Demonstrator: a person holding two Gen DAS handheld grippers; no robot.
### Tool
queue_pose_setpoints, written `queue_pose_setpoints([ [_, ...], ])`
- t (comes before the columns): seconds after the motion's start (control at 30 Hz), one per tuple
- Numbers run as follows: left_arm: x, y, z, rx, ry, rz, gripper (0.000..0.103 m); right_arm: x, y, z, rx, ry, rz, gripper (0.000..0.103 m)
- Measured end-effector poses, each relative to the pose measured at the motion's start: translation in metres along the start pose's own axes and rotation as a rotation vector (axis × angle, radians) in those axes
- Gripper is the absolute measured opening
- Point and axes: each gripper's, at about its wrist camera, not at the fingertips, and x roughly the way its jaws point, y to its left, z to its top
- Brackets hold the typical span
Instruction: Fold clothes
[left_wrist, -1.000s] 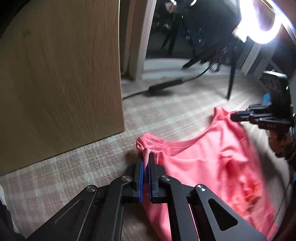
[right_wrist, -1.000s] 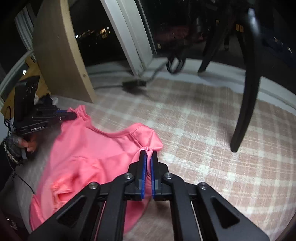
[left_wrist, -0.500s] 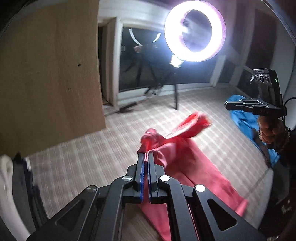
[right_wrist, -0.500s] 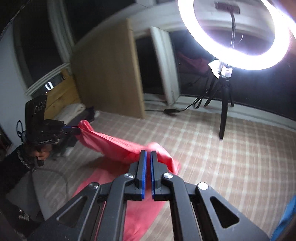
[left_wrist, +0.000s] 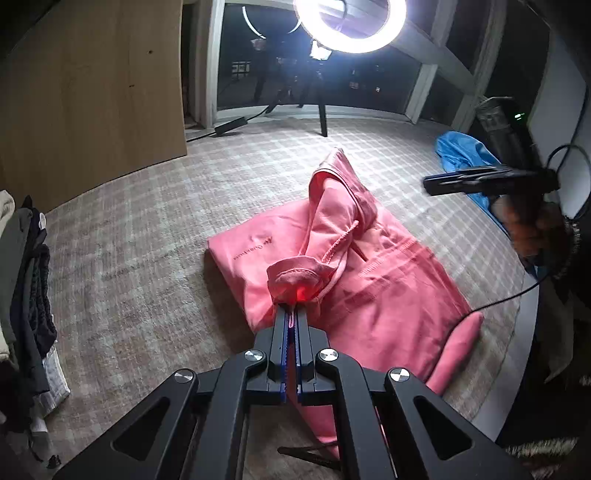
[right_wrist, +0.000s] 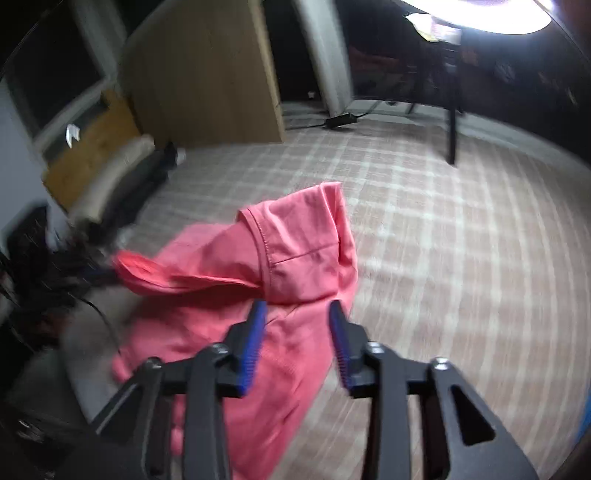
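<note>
Floor is a plaid beige rug (left_wrist: 147, 229) filling most of both views. Upper left of the left view has a big wooden panel (left_wrist: 92, 92), and behind it dark windows (left_wrist: 266, 62) with a lit ring light (left_wrist: 349, 26) on a tripod at top centre. There's a power brick (left_wrist: 231, 125) with its cable on the floor near the window frame. Down the left edge there's a pile of dark and pale clothes (left_wrist: 26, 280). Blue cloth (left_wrist: 465, 155) lies at the right edge, well apart from the main piece.

The pink shirt (left_wrist: 369, 280) lies mid-frame on the rug, partly folded over, with one sleeve end sticking up toward the top centre and small print showing on its left part.

Left gripper (left_wrist: 291, 321), bottom centre of its own view, is clamped tight on a bunched bit of the shirt's edge, cloth pinched right between the blue pads.

Right gripper (right_wrist: 297, 314) has just been opening: its jaws stand partway apart with nothing between them, and the shirt (right_wrist: 258, 280) is just past the tips, not touching the pads as far as I can tell. In the left view it shows at the right edge (left_wrist: 434, 186), in a hand (left_wrist: 528, 229), with a cable hanging below it. The right view is pretty blurred.

No containers anywhere.
</note>
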Motion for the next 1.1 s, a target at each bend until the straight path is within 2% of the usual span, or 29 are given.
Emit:
queue_pose_setpoints([
  [0.2,0.007,0.010,0.006,-0.003,0.007,0.008,0.002,0.045,0.002,0.015,-0.129,0.082,-0.035,0.043],
  [0.4,0.019,0.017,0.016,0.000,0.012,0.008,0.002,0.071,0.013,0.011,-0.257,0.153,-0.068,0.048],
  [0.53,0.024,0.019,0.020,0.006,0.021,0.012,0.002,0.079,0.015,0.009,-0.302,0.150,-0.086,0.048],
  [0.57,0.026,0.019,0.021,0.008,0.023,0.012,0.002,0.079,0.014,0.010,-0.298,0.147,-0.088,0.045],
  [0.6,0.027,0.019,0.022,0.010,0.025,0.013,0.002,0.080,0.011,0.011,-0.284,0.144,-0.078,0.033],
  [0.67,0.028,0.018,0.022,0.014,0.027,0.012,0.002,0.079,0.005,0.014,-0.247,0.144,-0.067,0.019],
  [0.7,0.028,0.018,0.023,0.014,0.027,0.012,0.002,0.077,0.002,0.016,-0.231,0.140,-0.060,0.008],
  [0.93,0.002,0.023,0.033,-0.020,-0.036,-0.001,0.002,0.041,0.004,0.022,-0.201,0.101,-0.032,0.006],
  [1.03,-0.015,0.023,0.038,-0.010,-0.064,0.001,0.002,0.025,0.013,0.024,-0.229,0.109,-0.060,0.006],
  [1.1,-0.018,0.024,0.041,-0.004,-0.068,0.007,0.002,0.023,0.012,0.031,-0.201,0.128,-0.038,0.006],
])
